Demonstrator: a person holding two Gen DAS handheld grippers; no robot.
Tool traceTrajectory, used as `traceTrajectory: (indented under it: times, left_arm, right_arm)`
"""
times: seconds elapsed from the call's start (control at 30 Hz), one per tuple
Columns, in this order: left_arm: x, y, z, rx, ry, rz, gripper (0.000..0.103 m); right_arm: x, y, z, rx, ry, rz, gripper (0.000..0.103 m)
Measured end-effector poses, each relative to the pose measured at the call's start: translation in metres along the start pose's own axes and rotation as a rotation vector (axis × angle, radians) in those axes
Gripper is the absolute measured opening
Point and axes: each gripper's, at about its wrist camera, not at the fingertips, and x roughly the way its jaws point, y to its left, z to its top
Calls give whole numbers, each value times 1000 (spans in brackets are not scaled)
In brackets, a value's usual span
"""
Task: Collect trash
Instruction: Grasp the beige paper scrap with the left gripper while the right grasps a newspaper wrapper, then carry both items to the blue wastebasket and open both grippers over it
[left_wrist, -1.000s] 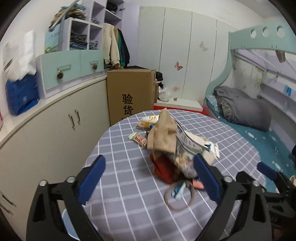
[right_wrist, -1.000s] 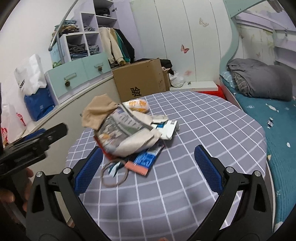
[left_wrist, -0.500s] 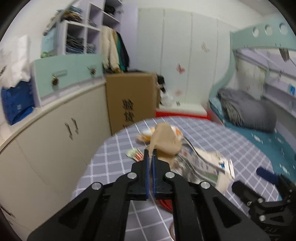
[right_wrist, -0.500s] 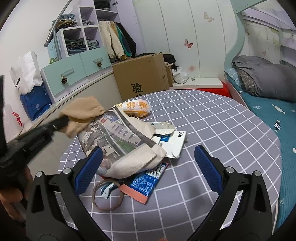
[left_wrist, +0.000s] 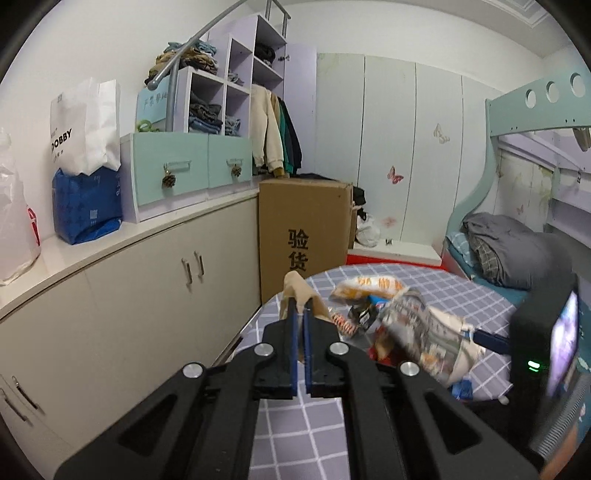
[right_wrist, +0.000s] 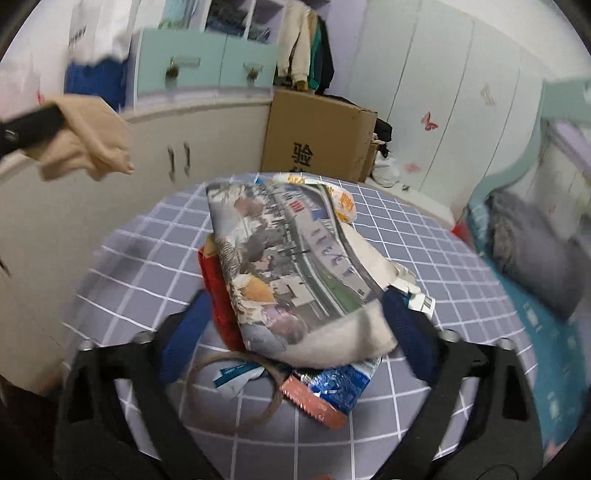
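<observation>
Left gripper (left_wrist: 302, 317) clenched on the beige handle (left_wrist: 295, 291) of the printed bag (right_wrist: 288, 266); handle lifted off the round table (right_wrist: 443, 251) toward 10 o'clock in the right view. Right gripper (right_wrist: 295, 325) closing, pads either side of the bag's near end, not yet pressing. Wrappers (right_wrist: 325, 391) and tape ring (right_wrist: 236, 391) lie loose at 6 o'clock; snack packet (right_wrist: 343, 199) at 12. Judgement: bag being opened; nothing collected yet.

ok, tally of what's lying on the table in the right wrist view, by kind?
Printed bag: 1
Wrappers: 3 (orange packet, blue wrapper, white-teal scrap)
Red item under the bag: 1
Barcoded white card: 1
Brown loop: 1
Total: 7
Not counted: beige cloth clamped in the left tool.
</observation>
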Motion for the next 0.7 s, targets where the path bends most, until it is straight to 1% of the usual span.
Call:
traceTrajectory:
  times: [0.03,0.07,0.1,0.13,0.23,0.33,0.4,0.47,0.57,0.7]
  left_arm:
    - [-1,2,-2,2,8,-3,2]
    - [-2,4,-4,4,16,-4,2]
    - [-3,6,-6,5,22,-4,2]
    - [-4,8,-8,5,27,-6,2]
    - [-9,15,-12,3,35,-12,2]
    - [-14,22,-14,-11,44,-28,2]
    - [-18,23,-16,-21,47,-38,2]
    - [-22,25,-16,-32,45,-47,2]
    - [-29,28,-14,-40,37,-61,2]
    - [-36,34,-13,-56,32,-70,2]
  right_arm:
    - [3,2,1,-3,13,-2,51]
    - [4,2,1,3,19,13,44]
    - [3,0,1,18,17,23,35]
    - [0,-2,2,37,4,29,28]
    - [-14,-17,6,107,-44,52,17]
    - [-32,-34,10,154,-95,39,9]
    - [-42,-46,13,190,-118,39,6]
    - [-51,-58,15,221,-130,42,6]
    - [-69,-70,17,244,-174,13,6]
    - [-95,-78,24,266,-246,7,6]
